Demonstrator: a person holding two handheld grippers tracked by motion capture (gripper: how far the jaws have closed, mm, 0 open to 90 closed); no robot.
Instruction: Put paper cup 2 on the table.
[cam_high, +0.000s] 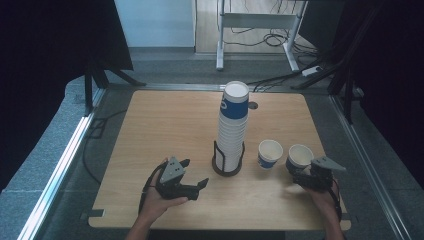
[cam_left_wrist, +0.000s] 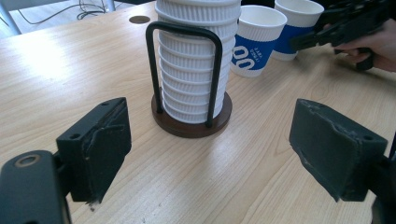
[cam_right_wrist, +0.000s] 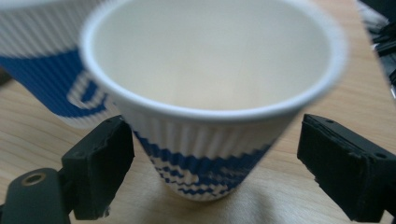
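Between the jaws of the right gripper (cam_right_wrist: 212, 163) stood a paper cup (cam_right_wrist: 205, 116), white with a blue band and ribbed sides, upright on the wooden table (cam_right_wrist: 280, 196). In the right gripper view the left jaw lay close against the cup's lower wall, while a clear gap separated the right jaw from it — the pads were not pressing, so the tool was released around the cup. A second cup (cam_right_wrist: 42, 70) of the same kind stood just beyond and to one side, partly behind the first.

From the high view, the right gripper (cam_high: 300, 175) sat at the near right of the table (cam_high: 165, 130), held in the person's right hand (cam_high: 325, 200), its tips at the base of the right-hand cup (cam_high: 299, 158). The other loose cup (cam_high: 270, 153) stood just beside it, toward the middle of the table.

Ahead of the left gripper (cam_left_wrist: 210, 154), a tall stack of cups (cam_left_wrist: 194, 70) rested in a holder (cam_left_wrist: 191, 123) with a round brown base and black wire hoops. The left jaws stood apart with bare table between them; nothing was grasped. The holder lay near the tips but not touching them. In the high view the left gripper (cam_high: 195, 187) lay in the person's left hand (cam_high: 157, 202), pointing toward the holder (cam_high: 228, 167) — the stack (cam_high: 232, 125) rose well above it.
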